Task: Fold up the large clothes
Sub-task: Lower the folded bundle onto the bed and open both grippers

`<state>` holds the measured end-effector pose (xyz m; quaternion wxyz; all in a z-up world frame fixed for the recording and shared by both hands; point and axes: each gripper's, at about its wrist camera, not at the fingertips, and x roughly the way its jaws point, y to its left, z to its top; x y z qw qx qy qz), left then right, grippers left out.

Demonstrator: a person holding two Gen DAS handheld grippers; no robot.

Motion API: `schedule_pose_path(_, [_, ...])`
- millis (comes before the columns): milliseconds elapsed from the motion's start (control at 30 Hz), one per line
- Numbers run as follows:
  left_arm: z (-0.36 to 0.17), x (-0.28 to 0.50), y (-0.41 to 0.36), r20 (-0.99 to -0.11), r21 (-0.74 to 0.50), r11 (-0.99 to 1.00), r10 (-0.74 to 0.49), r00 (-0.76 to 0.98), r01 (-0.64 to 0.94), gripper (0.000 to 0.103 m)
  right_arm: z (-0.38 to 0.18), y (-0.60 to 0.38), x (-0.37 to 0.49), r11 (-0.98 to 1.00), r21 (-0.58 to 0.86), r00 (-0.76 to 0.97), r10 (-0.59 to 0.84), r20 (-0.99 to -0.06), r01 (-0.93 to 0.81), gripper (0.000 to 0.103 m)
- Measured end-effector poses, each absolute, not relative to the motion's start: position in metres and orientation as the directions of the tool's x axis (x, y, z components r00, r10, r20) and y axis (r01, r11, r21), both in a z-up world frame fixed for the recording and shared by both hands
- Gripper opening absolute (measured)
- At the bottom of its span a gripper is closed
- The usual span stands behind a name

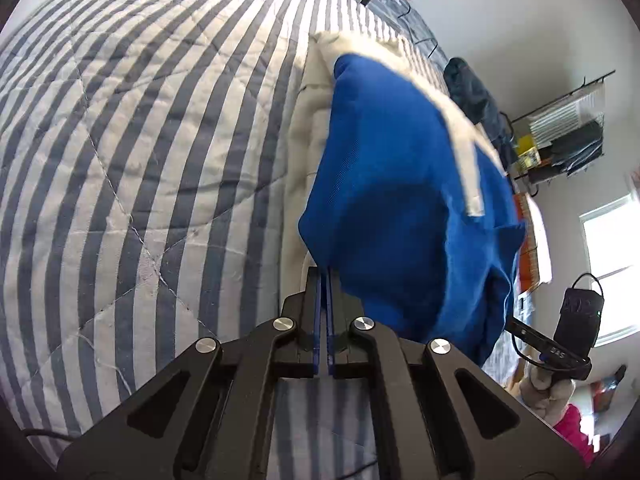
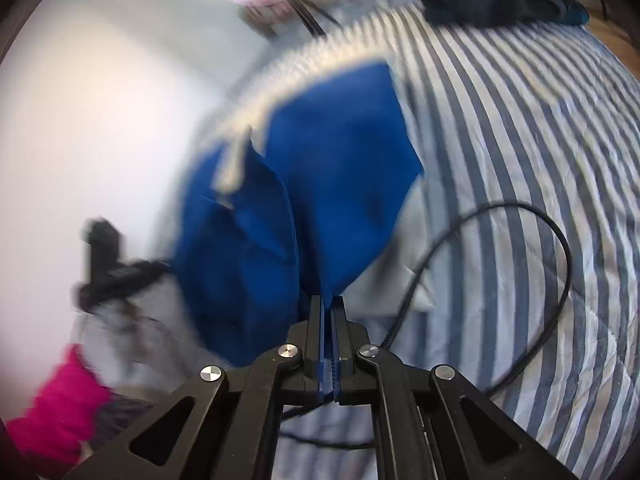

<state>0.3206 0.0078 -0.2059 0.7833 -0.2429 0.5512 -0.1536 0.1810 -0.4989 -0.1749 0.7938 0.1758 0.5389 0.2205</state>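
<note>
You hold the blue garment [image 1: 400, 200] lifted above the striped bed [image 1: 140, 140], left gripper [image 1: 325, 276] and right gripper [image 2: 329, 300] each closed on its edge; it seems soft, light and floppy, so pinch near corners

1. The right wrist view is motion-blurred: the garment [image 2: 320, 184] has smeared edges and its cream trim is indistinct.
2. The garment hides part of the quilt [image 1: 132, 128].
3. The far shelf [image 1: 560, 140] holds items too small to identify.
</note>
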Motion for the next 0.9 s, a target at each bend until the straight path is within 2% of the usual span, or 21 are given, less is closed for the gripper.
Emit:
schedule_pose_path(100, [-0.196,0.317,-0.001,-0.803,-0.509,0.861,-0.479,0.354,0.008,0.000,-0.175,-0.493,0.184,0.856,0.486,0.319,0.517,-0.794,-0.179,0.001])
schedule_pose_path(133, [-0.191,0.319,-0.006,-0.811,-0.494,0.869,-0.469,0.350,0.022,0.000,-0.168,-0.494,0.184,0.851,0.491,0.314,0.525,-0.791,-0.186,0.004])
schedule_pose_path(267, [-0.160,0.315,-0.005,-0.816,-0.443,0.895,-0.428,0.387,0.056,0.000,-0.134,-0.498,0.176,0.880,0.411,0.358,0.474,-0.805,-0.240,0.028])
schedule_pose_path(333, [-0.140,0.311,-0.002,-0.804,-0.421,0.904,-0.409,0.433,0.072,0.000,-0.112,-0.500,0.169,0.900,0.341,0.420,0.430,-0.799,-0.272,0.035])
schedule_pose_path(533, [-0.098,0.338,-0.024,-0.767,-0.310,0.940,-0.335,0.548,0.141,0.000,-0.084,-0.491,0.189,0.936,0.182,0.580,0.331,-0.745,-0.300,0.036])
schedule_pose_path(667, [-0.093,0.368,-0.043,-0.749,-0.240,0.958,-0.285,0.598,0.156,0.000,-0.078,-0.478,0.230,0.937,0.152,0.616,0.324,-0.718,-0.315,0.034])
schedule_pose_path(767, [-0.104,0.397,-0.055,-0.770,-0.274,0.950,-0.309,0.559,0.149,0.000,-0.081,-0.467,0.265,0.928,0.152,0.572,0.332,-0.750,-0.340,0.030])
schedule_pose_path(900, [-0.129,0.428,-0.067,-0.802,-0.302,0.943,-0.330,0.499,0.139,0.000,-0.092,-0.458,0.302,0.927,0.181,0.540,0.342,-0.769,-0.329,0.030])
